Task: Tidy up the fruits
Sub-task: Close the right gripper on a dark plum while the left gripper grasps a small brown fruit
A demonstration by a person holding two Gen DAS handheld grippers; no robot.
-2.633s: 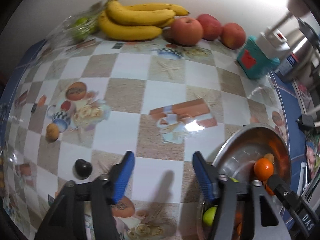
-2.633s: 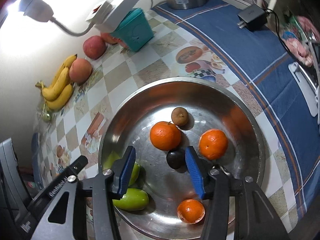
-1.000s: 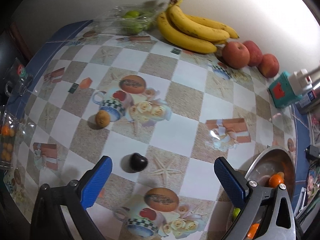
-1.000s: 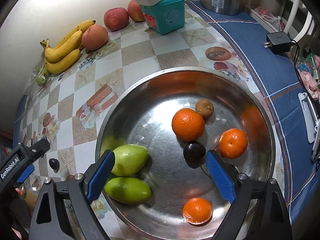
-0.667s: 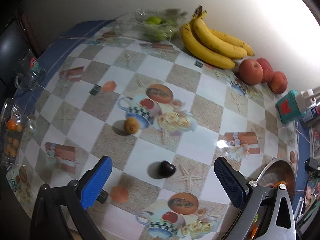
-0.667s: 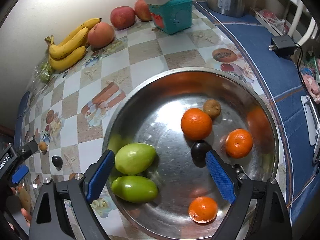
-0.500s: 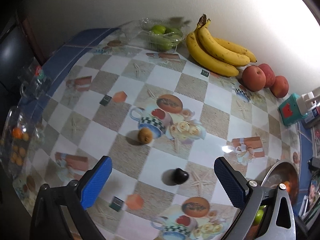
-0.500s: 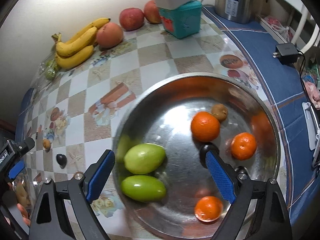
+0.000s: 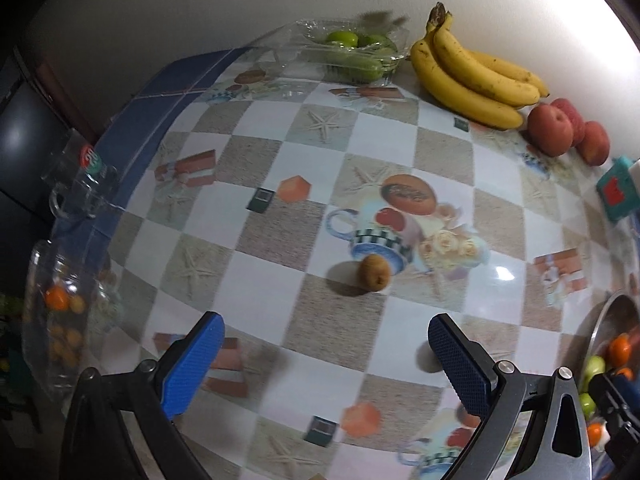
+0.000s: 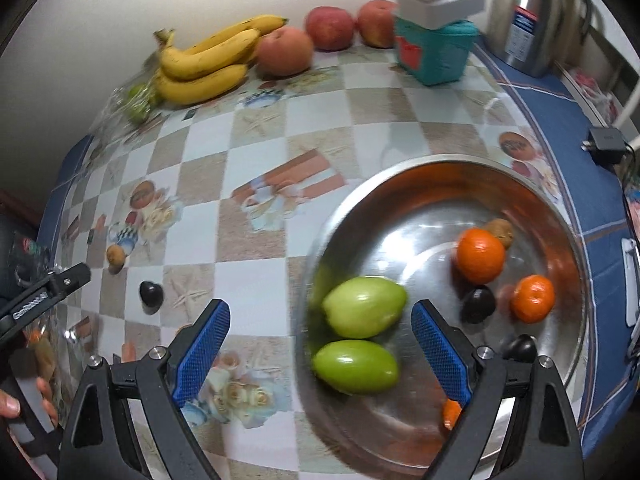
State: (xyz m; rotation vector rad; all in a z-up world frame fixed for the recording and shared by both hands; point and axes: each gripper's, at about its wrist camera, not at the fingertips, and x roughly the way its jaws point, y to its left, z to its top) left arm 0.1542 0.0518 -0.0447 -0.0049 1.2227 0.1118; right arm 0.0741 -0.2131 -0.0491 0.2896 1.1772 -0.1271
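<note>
A steel bowl (image 10: 472, 176) holds two green mangoes (image 10: 364, 306), oranges (image 10: 480, 255), a dark fruit (image 10: 478, 306) and a small brown fruit (image 10: 500, 230). On the tablecloth lie a small brown fruit (image 9: 374, 271), which also shows in the right wrist view (image 10: 116, 255), and a dark fruit (image 10: 151, 293). My left gripper (image 9: 326, 360) is open above the cloth, just short of the brown fruit. My right gripper (image 10: 320, 348) is open and empty over the bowl's left rim, near the mangoes. The left gripper's body (image 10: 44, 292) shows at the right view's left edge.
Bananas (image 9: 476, 76), red apples (image 9: 552, 128) and a clear box of green fruit (image 9: 352, 54) line the back wall. A teal box (image 10: 436, 52) and a steel kettle (image 10: 532, 16) stand back right. A glass mug (image 9: 80, 184) and a clear container (image 9: 60, 312) sit at the left edge.
My left gripper has swung left and nearer the brown fruit; the dark fruit has left its view. My right gripper has shifted left, from over the bowl's middle to its left rim.
</note>
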